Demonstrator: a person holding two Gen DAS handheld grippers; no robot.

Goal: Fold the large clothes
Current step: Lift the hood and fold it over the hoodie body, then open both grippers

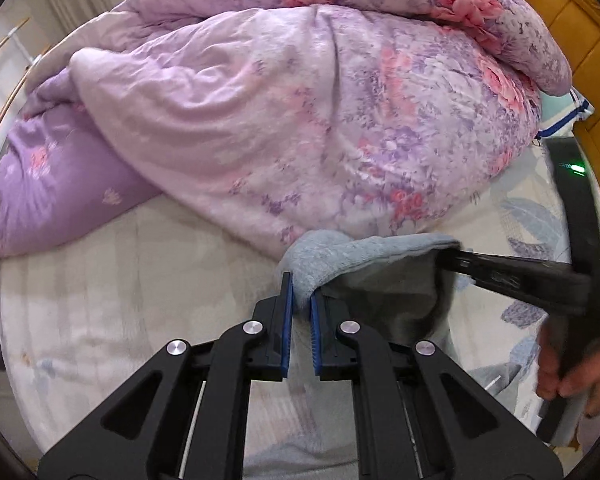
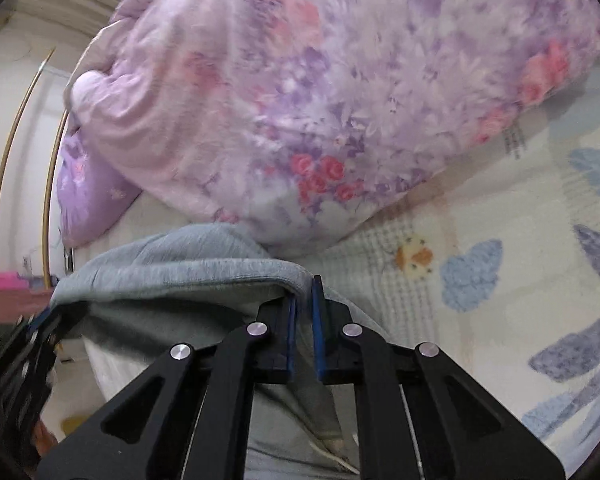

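We see the left tool (image 1: 302, 300) and the right tool (image 2: 304, 300) each clamped on an edge of the grey garment (image 1: 340, 256) — raised taut between them over the patterned bed sheet (image 2: 500, 240), beside a floral purple quilt (image 1: 300, 120) — no readable writing shows

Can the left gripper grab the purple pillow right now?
Probably not yet. The left gripper is already shut on the grey garment, so its jaws are busy. The purple pillow lies off to the left with bare bed sheet between; nothing blocks the way there.
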